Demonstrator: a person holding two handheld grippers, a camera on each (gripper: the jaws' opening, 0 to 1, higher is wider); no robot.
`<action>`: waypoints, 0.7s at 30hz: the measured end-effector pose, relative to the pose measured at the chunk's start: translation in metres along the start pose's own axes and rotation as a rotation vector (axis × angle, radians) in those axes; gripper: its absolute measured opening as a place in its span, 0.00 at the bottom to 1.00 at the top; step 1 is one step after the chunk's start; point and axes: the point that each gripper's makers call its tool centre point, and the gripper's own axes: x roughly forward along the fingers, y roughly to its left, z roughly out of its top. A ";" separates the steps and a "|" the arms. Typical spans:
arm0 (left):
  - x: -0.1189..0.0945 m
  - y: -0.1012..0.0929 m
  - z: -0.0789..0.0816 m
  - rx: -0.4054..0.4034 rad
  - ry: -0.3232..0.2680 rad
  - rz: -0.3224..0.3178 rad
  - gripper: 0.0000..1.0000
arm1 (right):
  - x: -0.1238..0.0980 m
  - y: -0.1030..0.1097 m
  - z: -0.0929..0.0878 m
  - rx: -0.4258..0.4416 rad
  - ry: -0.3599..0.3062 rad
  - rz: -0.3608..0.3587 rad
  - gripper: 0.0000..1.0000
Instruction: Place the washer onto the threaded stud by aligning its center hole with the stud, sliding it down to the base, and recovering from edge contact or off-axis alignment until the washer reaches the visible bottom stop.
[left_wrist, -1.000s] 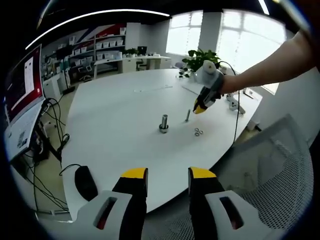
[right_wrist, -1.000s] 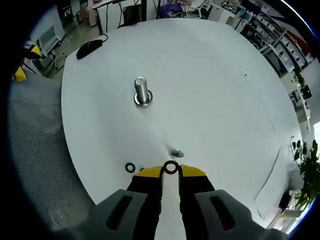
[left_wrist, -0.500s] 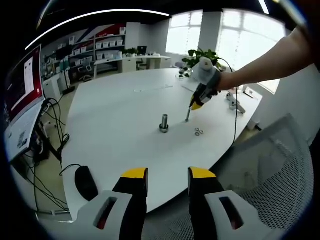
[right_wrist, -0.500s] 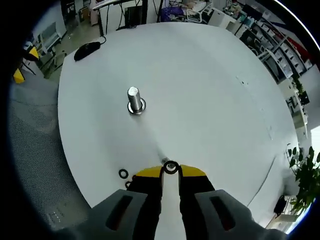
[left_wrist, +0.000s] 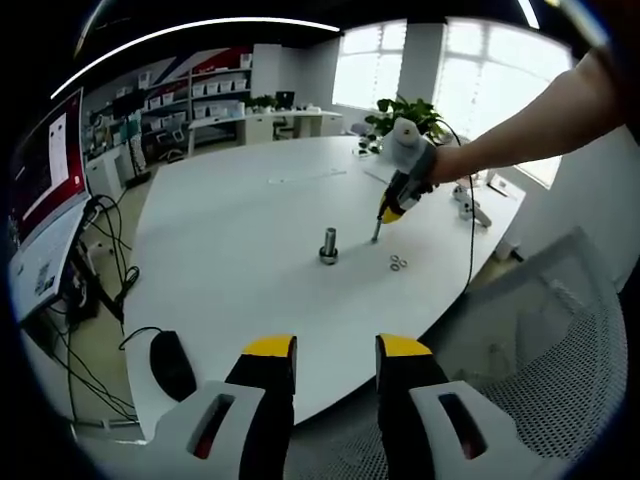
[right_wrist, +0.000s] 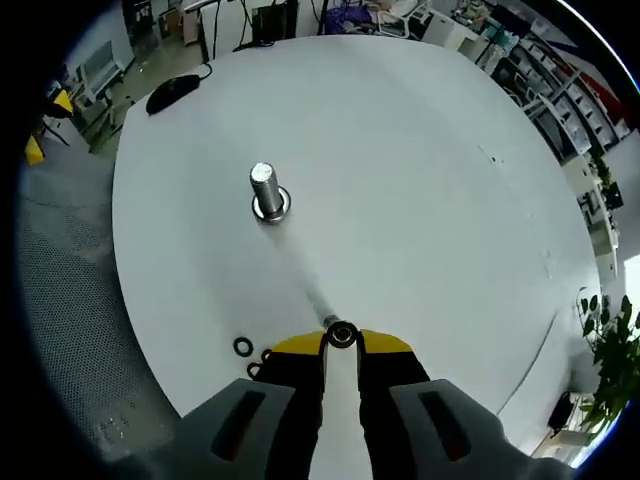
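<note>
steel is what matters here: a small dark metal ring washer (right_wrist: 342, 335) sits pinched between the yellow tips of my right gripper (right_wrist: 341, 343), jaws closed on its edges so its hole faces up toward the camera. directly beneath it, in the right gripper view, a slim threaded steel stud (right_wrist: 322, 309) stands on the round white table (right_wrist: 420, 190), its top almost meeting the washer's hole and its shaft slanting away from me, so i judge the washer is nearly on axis and the coming move is a push straight down along that shaft, whose long axis rises from the tabletop toward my tips. from the left gripper view the right gripper (left_wrist: 393, 211) hangs just above that same stud (left_wrist: 375, 233), touching or close to it; i cannot tell which. farther off stands a thicker silver bolt with a wide flange at its base (right_wrist: 266, 192), well apart from my tips and not what i am over. two spare dark washers (right_wrist: 243, 347) lie on the table just beside my right jaw. my left gripper (left_wrist: 335, 352) waits low at the table's near edge, jaws apart and holding nothing, far from the stud, so the right is plainly the nearer hand. a black computer mouse (left_wrist: 171, 364) rests near the left jaw.
</note>
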 end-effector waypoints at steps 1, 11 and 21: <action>0.000 0.000 0.000 0.000 0.001 0.000 0.29 | 0.000 0.000 0.000 -0.003 0.001 -0.003 0.13; 0.001 0.000 -0.002 0.001 0.011 0.003 0.29 | 0.016 0.004 -0.005 0.018 0.011 0.013 0.14; 0.001 0.001 -0.005 -0.003 0.023 0.008 0.28 | 0.033 0.008 -0.011 0.033 0.024 0.036 0.14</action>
